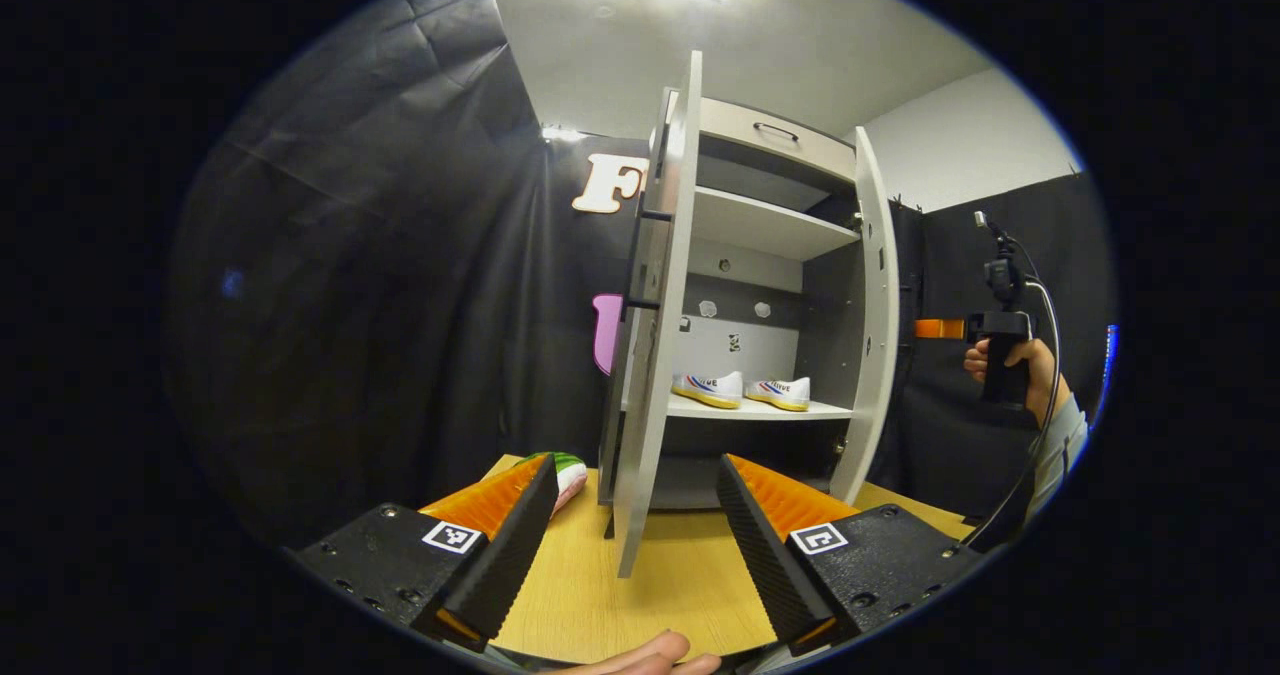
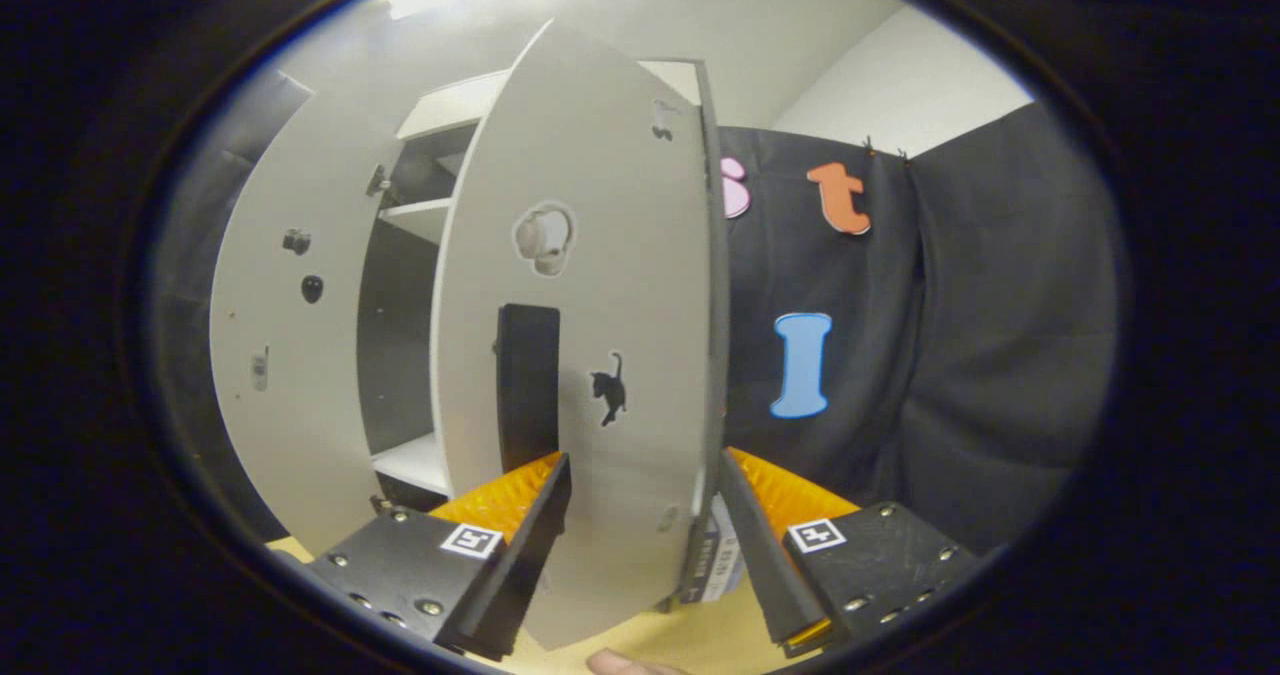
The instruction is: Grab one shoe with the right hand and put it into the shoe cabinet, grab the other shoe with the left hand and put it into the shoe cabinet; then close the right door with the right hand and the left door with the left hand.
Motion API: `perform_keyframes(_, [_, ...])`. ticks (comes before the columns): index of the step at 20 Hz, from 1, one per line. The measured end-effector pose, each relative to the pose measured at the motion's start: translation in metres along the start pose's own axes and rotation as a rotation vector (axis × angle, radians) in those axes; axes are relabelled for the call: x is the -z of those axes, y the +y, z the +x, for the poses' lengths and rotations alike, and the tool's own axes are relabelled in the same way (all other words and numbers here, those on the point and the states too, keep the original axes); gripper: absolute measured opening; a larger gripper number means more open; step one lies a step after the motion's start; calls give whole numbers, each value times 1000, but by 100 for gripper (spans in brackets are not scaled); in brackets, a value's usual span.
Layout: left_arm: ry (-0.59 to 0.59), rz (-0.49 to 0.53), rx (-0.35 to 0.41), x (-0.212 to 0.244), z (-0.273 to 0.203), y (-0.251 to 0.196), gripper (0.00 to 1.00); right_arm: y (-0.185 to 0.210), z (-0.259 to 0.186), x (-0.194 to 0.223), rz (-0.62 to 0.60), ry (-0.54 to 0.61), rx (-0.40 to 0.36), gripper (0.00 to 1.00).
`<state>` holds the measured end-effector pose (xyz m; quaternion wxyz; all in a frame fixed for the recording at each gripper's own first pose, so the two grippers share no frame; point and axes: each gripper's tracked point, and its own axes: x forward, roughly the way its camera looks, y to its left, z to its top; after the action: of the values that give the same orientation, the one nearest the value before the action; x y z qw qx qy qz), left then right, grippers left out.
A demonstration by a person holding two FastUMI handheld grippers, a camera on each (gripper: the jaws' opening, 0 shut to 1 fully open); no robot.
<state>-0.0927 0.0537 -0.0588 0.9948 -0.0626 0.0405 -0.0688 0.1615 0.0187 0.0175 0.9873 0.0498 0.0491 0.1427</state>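
The white shoe cabinet [image 1: 770,225] stands on the table with both doors swung out. Two white shoes [image 1: 710,388] [image 1: 780,392] with yellow soles sit side by side on its lower shelf. My left gripper [image 1: 640,515] is open, and the left door [image 1: 650,355] shows edge-on just beyond the gap between its fingers. In the right gripper view, the right door's outer face [image 2: 590,355] with its black handle [image 2: 528,385] is very close. My right gripper [image 2: 645,535] is open with that door's lower part between its fingers. The right gripper [image 1: 940,328] sits behind the right door [image 1: 875,335].
The wooden table [image 1: 600,595] carries a green, white and pink object [image 1: 565,470] left of the cabinet. A small box [image 2: 715,555] stands behind the right door's lower edge. Black cloth walls surround the booth. A hand [image 1: 1015,360] holds the right gripper.
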Motion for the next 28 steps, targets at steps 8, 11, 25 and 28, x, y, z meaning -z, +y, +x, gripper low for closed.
perform_keyframes(8, [7, 34, -80, -10, -20, 47, 96, 24, -30, 35, -55, -3, 16, 94])
perform_keyframes(11, [20, 26, -76, -8, -21, 54, 93, 31, -52, 35, -19, -1, -31, 93])
perform_keyframes(25, [81, -43, -144, -22, 35, 155, 97, 83, -155, 47, -5, -66, -126, 93])
perform_keyframes(28, [83, -75, -122, -43, 65, 166, 96, 90, -168, 53, -11, -57, -104, 96])
